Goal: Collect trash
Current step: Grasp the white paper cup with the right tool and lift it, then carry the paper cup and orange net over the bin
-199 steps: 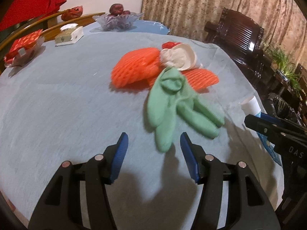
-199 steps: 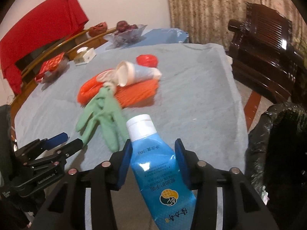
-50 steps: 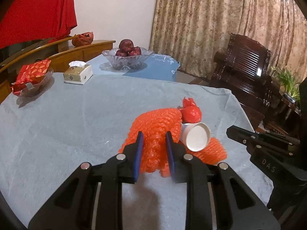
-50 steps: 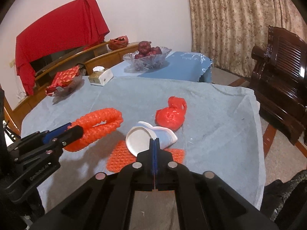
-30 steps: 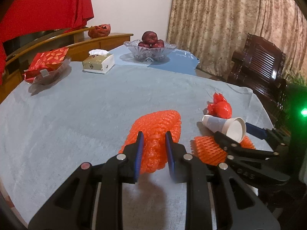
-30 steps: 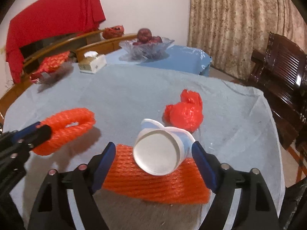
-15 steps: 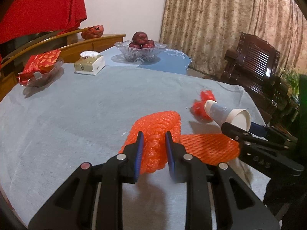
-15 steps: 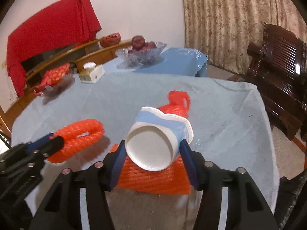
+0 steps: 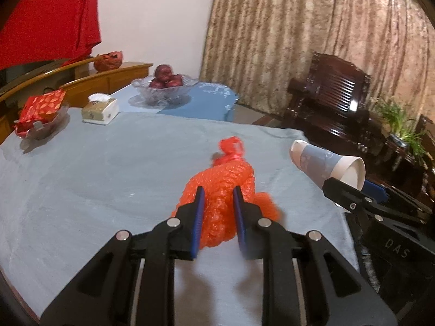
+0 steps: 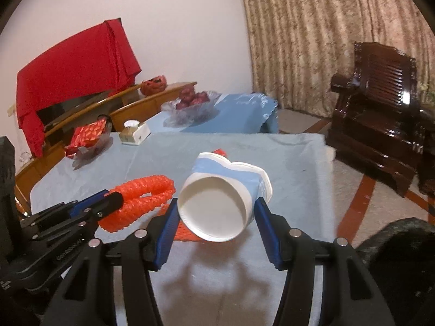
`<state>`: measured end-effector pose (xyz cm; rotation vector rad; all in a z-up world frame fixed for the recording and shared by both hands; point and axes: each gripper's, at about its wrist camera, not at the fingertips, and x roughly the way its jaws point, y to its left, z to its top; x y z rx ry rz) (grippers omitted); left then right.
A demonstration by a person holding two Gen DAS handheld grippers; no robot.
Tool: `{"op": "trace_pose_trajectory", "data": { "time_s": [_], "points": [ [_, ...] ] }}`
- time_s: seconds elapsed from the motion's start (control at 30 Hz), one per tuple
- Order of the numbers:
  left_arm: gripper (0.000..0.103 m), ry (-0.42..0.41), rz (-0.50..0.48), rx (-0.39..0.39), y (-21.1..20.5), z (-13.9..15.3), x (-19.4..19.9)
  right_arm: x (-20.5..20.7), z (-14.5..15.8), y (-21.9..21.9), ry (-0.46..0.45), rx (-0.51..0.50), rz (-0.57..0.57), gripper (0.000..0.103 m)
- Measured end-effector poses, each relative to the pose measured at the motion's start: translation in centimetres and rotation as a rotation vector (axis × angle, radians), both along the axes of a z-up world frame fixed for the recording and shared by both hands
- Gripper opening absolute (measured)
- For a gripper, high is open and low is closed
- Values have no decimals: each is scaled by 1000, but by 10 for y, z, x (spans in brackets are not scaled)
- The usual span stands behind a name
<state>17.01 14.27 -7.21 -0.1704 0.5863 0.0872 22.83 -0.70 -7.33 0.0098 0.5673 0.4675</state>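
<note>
Currently two handheld claws hang over a bench [image 9: 81,179] covered in pale blue cloth. The left claw [image 9: 217,203] has its jaws drawn narrow and pressing both sides of an orange foam net sleeve [image 9: 225,187], which bulges out past the blue pads and appears lifted off the cloth. The right claw [image 10: 216,217] is about half open and clamped on a paper cup [image 10: 220,203], white inside with a blue printed wall. The cup lies on its side between the pads, its open mouth facing the camera.

In the left wrist view, a knotted red plastic bag [image 9: 231,149] sits on the cloth at twelve o'clock from the held sleeve. A second, flatter piece of orange net [image 9: 265,203] lies just beside the sleeve at three o'clock. In the right wrist view, a black trash bag [image 10: 402,258] fills the corner at four o'clock, off the bench edge.

Both pieces look gripped and ready to carry, so the step in hand is probably the trip to the black bag. The cup is thin and its base already looks creased, so firm but steady pressure suits it. Springy net can slip, so the left grip should hold until it is over the bag's mouth. Each piece is best let go only once clear of the rim.
</note>
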Motion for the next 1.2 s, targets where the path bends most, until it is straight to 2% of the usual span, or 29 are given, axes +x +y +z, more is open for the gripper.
{"op": "trace_pose_trajectory", "data": {
  "time_s": [0.3, 0.6, 0.73, 1.0, 1.2],
  "points": [
    [19, -37, -128, -13, -67, 16, -11, -28, 19, -65, -29, 2, -109, 55],
    [17, -59, -257, -8, -133, 22, -19, -56, 22, -142, -37, 8, -241, 55],
    [16, -43, -260, 2, -136, 15, -23, -60, 13, -151, -21, 11, -250, 55],
    [15, -15, -193, -2, -106, 5, -41, -65, 11, -133, -35, -9, -203, 55],
    [15, -9, -234, -16, -117, 4, -46, -76, 12, -145, -36, -14, -230, 55]
  ]
}}
